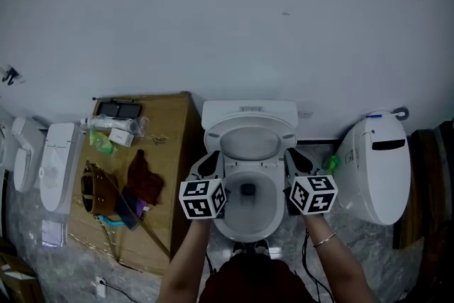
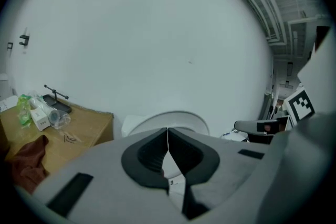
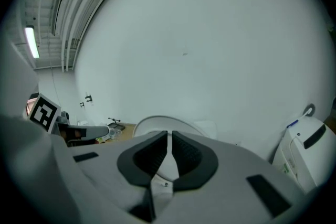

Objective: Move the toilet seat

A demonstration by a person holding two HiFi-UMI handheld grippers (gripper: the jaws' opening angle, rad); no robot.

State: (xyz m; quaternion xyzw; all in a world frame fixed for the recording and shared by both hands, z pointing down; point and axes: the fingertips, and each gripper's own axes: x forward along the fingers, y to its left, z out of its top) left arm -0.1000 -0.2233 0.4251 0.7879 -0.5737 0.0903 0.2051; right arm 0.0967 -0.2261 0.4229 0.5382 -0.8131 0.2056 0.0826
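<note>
White wall [image 1: 227, 25] behind. Your left gripper [image 2: 167, 129] jaws together, empty; right gripper [image 3: 169, 135] nearly together, empty. Risk: closed tips skid off glossy toilet seat [image 1: 250, 123], it slams.

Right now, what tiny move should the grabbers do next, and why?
Probably open the left gripper and the right gripper a little. Their jaws look closed on nothing, one gripper each side of the raised toilet seat, so they cannot grip its edges yet.

Four toilets [image 1: 250, 142] [image 1: 376, 174] [image 1: 58, 167] [image 1: 25, 156], two tools [image 1: 208, 163] [image 1: 298, 161]
</note>
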